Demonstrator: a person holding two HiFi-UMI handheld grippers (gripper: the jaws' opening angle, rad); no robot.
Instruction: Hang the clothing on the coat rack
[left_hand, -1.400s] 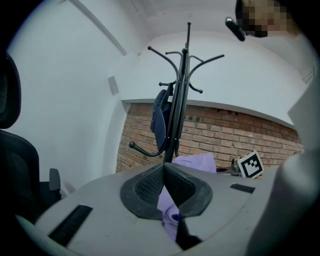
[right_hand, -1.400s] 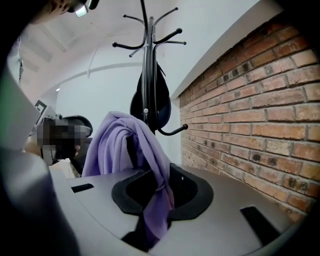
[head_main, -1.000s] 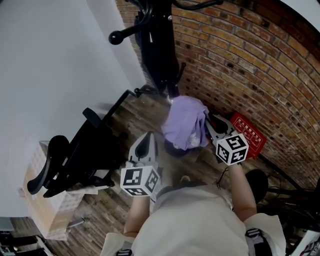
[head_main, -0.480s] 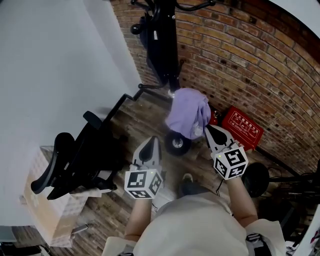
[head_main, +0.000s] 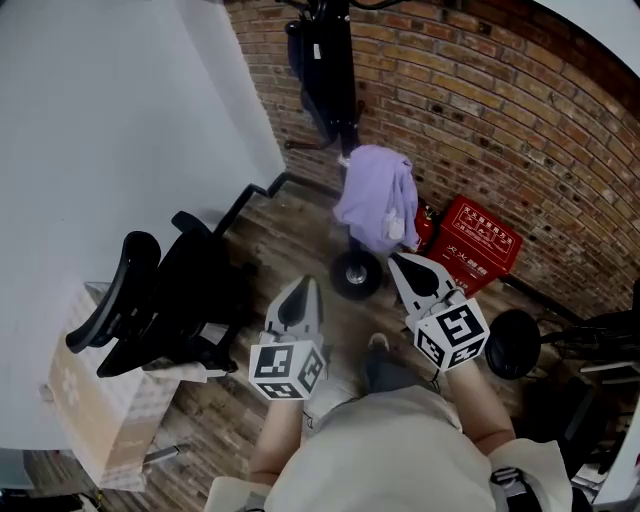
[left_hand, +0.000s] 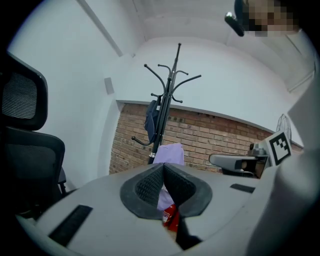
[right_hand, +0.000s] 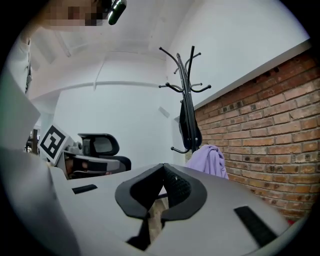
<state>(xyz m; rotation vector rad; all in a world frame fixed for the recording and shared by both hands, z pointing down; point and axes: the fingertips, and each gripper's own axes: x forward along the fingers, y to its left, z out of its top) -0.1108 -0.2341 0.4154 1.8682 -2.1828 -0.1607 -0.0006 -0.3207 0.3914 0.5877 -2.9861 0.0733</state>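
The purple garment (head_main: 375, 200) hangs low beside the black coat rack (head_main: 330, 80), against the brick wall. What holds it up is hidden under the cloth. It also shows as the purple garment (left_hand: 169, 152) in the left gripper view and the purple garment (right_hand: 207, 160) in the right gripper view. The coat rack (left_hand: 170, 95) carries a dark blue garment (left_hand: 151, 117) higher up. My left gripper (head_main: 297, 300) and right gripper (head_main: 408, 268) are both shut and hold nothing. They sit a short way back from the purple garment, apart from it.
A black office chair (head_main: 160, 300) stands at the left by the white wall, with a cardboard box (head_main: 95, 420) beside it. A red box (head_main: 478, 245) leans at the brick wall. A small black wheel (head_main: 355, 275) sits on the wooden floor below the garment.
My right gripper, which was at the purple garment, has let go and drawn back toward me. The garment stays hanging by the rack. The left gripper has hardly moved.
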